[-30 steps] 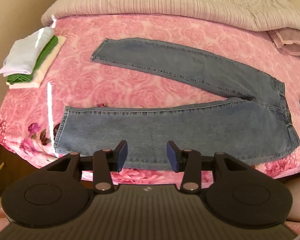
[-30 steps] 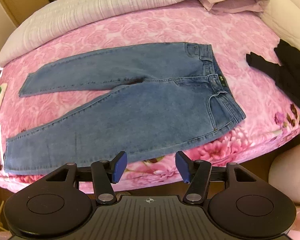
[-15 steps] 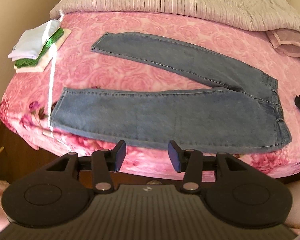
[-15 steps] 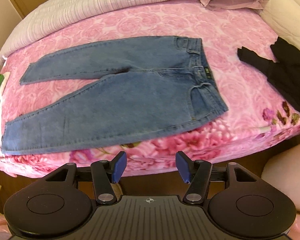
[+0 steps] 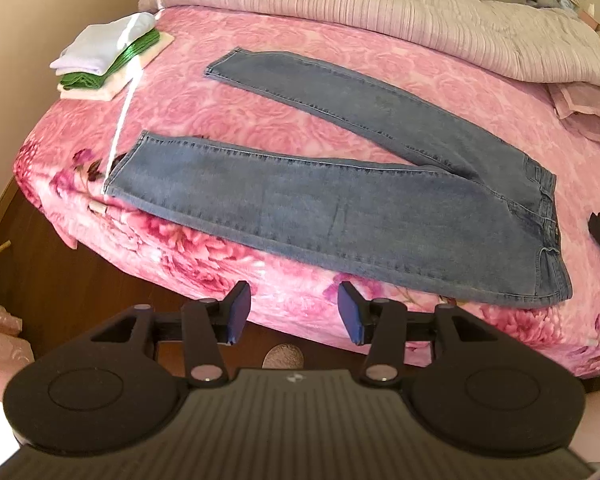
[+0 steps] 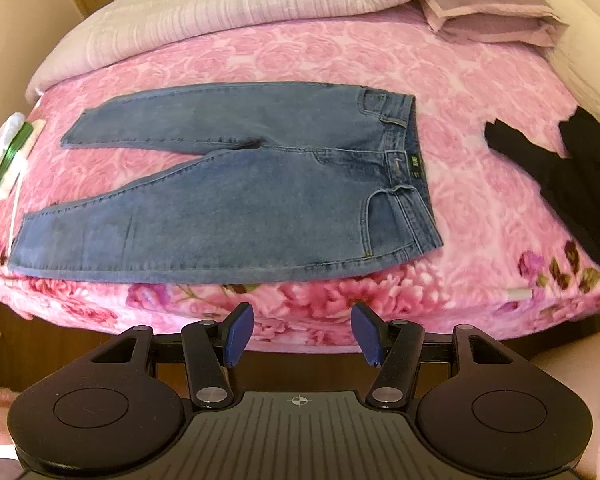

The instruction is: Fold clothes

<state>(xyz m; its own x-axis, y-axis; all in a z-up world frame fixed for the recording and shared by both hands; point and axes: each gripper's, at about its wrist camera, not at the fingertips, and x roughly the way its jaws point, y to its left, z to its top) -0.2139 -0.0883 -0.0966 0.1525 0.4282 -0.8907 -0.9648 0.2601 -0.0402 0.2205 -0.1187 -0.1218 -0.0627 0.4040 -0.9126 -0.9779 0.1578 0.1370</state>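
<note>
Jeans (image 5: pixel 340 208) flat on bed (image 5: pixel 260 64), legs splayed, unfolded (0 folds made). Stack of 3 folded clothes (image 5: pixel 108 56) at 10 o'clock, finished. Black garment (image 6: pixel 572 172) at 2 o'clock waits. Left gripper (image 5: pixel 294 317), right gripper (image 6: pixel 302 334): jaws apart, empty.

black garment (image 6: pixel 572 168) cut off at right edge, folded stack (image 6: pixel 4 160) cropped left

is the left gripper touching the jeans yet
Apart. The left wrist view shows the left gripper open and empty, with pink bedspread visible between its fingertips and the jeans.
</note>
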